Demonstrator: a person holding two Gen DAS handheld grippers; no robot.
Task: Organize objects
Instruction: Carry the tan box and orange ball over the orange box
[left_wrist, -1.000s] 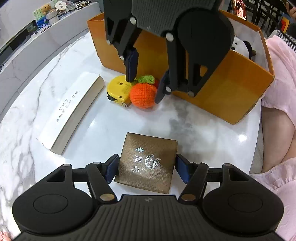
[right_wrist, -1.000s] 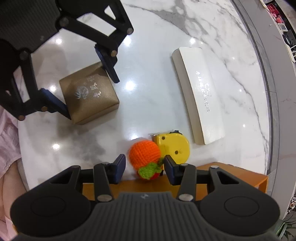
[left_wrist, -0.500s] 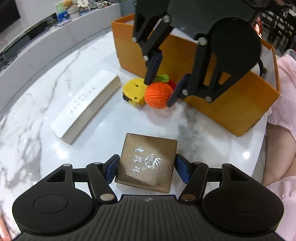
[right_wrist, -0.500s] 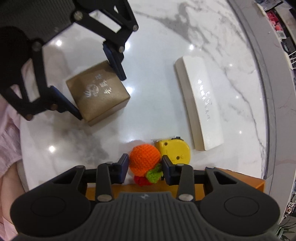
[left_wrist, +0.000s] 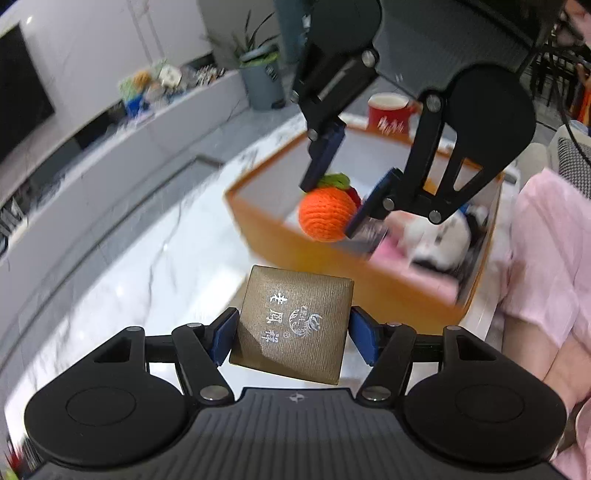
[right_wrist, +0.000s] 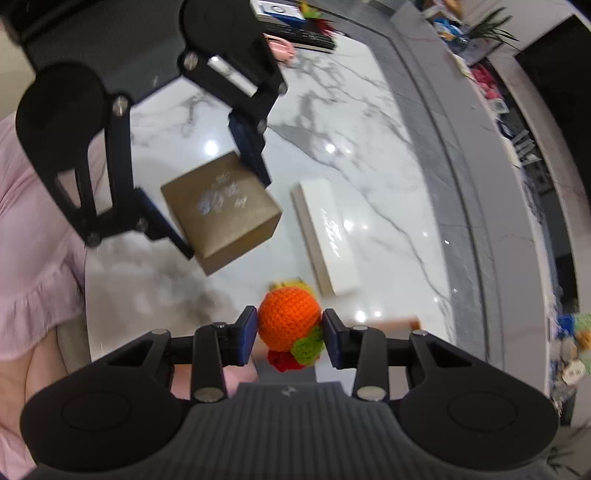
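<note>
A: Left gripper (left_wrist: 291, 338): clamped on the gold box (left_wrist: 293, 326), blue pads pressed to its two opposite sides. Box tilted, silver characters on the lid facing the left wrist camera. Carried clear of the marble table (left_wrist: 122, 266), as seen from the right wrist view (daylight under the lower edge of the box).

B: Right gripper (right_wrist: 289, 334): closed on the crocheted orange (right_wrist: 288, 323), one pad on each flank. Green leaf (right_wrist: 308, 347) and a red knitted bit low on the right side of the fruit, beside the right-hand pad.

A: Position of the orange: held in the air above the near wall of the orange box (left_wrist: 380, 280), roughly over the rim, per the left wrist view. Inside the box: a black-and-white plush toy (left_wrist: 443, 236) and a pink item (left_wrist: 397, 258), both blurred.

B: Behind the box: a red cup (left_wrist: 391, 118) with white lettering. Whether on the table or on something further back, hard to tell through the blur.

A: On the tabletop, from the right wrist view: white long box (right_wrist: 325, 236), lying flat, well apart from the gold box. Yellow tape measure (right_wrist: 291, 285), mostly hidden behind the orange, only a sliver visible above it.

B: At the frame edges: pink clothing (left_wrist: 546, 258) of the person, next to the orange box.
</note>
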